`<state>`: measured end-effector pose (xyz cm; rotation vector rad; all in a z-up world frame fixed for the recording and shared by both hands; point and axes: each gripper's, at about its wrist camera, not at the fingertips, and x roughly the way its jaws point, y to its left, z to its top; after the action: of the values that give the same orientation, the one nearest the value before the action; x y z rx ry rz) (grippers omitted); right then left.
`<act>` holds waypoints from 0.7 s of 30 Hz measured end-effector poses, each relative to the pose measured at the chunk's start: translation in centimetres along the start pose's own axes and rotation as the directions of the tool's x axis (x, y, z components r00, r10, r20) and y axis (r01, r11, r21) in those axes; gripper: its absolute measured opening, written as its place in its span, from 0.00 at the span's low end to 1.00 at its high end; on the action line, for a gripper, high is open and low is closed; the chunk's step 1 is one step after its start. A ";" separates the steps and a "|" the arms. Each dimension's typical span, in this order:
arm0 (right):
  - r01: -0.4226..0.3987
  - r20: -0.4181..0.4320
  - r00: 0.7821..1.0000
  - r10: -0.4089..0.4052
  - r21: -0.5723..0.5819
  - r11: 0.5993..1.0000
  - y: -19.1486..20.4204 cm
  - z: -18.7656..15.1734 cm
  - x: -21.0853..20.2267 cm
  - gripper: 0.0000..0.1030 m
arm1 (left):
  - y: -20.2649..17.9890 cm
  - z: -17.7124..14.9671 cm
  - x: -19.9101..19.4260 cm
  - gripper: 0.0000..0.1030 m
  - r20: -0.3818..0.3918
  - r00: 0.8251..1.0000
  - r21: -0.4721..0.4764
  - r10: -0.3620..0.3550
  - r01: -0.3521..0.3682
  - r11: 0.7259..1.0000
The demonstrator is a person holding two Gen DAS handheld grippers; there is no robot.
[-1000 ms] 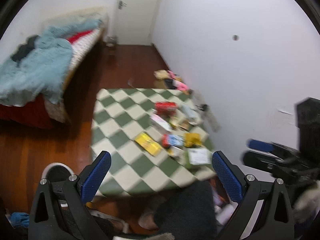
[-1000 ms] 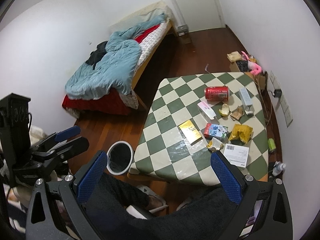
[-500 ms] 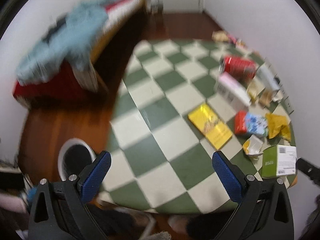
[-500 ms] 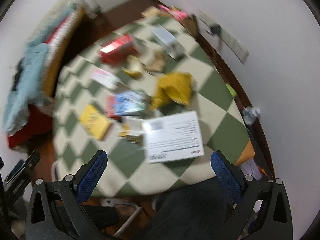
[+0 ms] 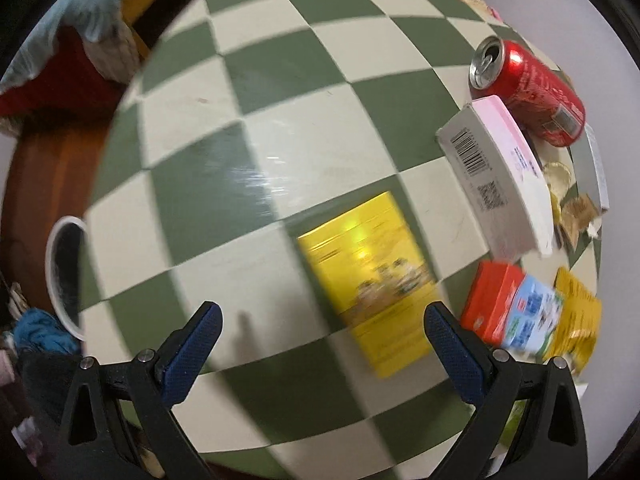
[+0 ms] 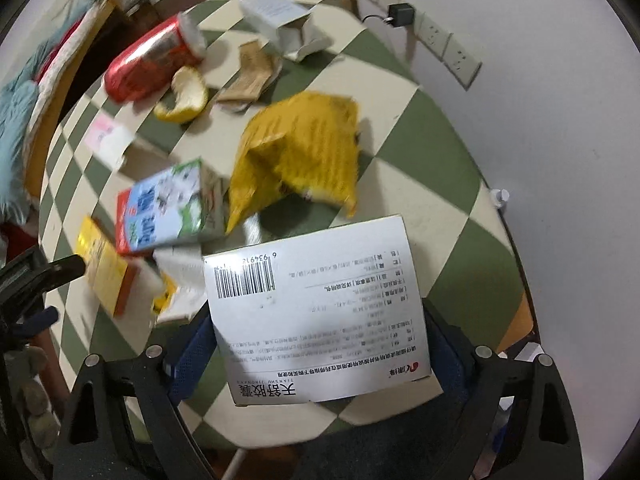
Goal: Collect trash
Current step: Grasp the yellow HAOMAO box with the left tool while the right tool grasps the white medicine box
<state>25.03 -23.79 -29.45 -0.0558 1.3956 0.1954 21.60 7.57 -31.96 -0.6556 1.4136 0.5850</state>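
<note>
Trash lies on a green and cream checkered table [image 5: 256, 128]. My left gripper [image 5: 320, 328] is open low over it, its fingers straddling the near end of a flat yellow box [image 5: 368, 272]. Beside it lie a red and blue carton [image 5: 512, 308], a white and pink box [image 5: 496, 172] and a red can [image 5: 528, 84]. My right gripper [image 6: 316, 344] is open with its fingers on either side of a white medicine box [image 6: 316, 304]. Beyond that lie a yellow bag [image 6: 300, 152], the carton [image 6: 164, 208], an orange peel [image 6: 184, 96] and the can [image 6: 152, 64].
A white-rimmed bin [image 5: 64, 276] stands on the wooden floor left of the table. A bed with a blue blanket [image 5: 72, 12] is at the far left. The wall with sockets [image 6: 444, 44] runs along the table's right side. An open white box [image 6: 280, 24] lies at the far end.
Both grippers have dropped close to the table. The left one now hovers at the yellow box; the right one has come down around the white medicine box.
</note>
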 end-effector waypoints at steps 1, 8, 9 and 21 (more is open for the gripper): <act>0.004 0.004 1.000 -0.004 0.010 1.000 -0.2 0.2 0.1 0.91 | -0.4 0.2 0.4 1.00 -0.015 1.000 -0.005 -0.005 0.005 1.000; 0.023 0.003 1.000 -0.023 0.019 1.000 -0.1 1.2 0.9 0.91 | -2.4 0.1 0.8 0.74 -0.008 0.999 -0.013 0.034 -0.034 0.999; 0.020 0.000 1.000 -0.020 0.017 1.000 -0.2 1.2 1.0 0.91 | -2.5 -0.3 0.6 0.70 -0.001 0.999 -0.001 0.044 -0.044 0.999; -0.029 -0.092 0.996 0.020 -0.096 0.995 0.7 -0.6 0.5 0.91 | -0.7 -8.9 -2.0 0.58 -0.017 0.998 0.340 0.055 -0.047 0.939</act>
<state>24.40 -23.12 -30.01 -0.1297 1.4776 0.2847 15.80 0.70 -30.28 -0.3519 1.5143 0.3597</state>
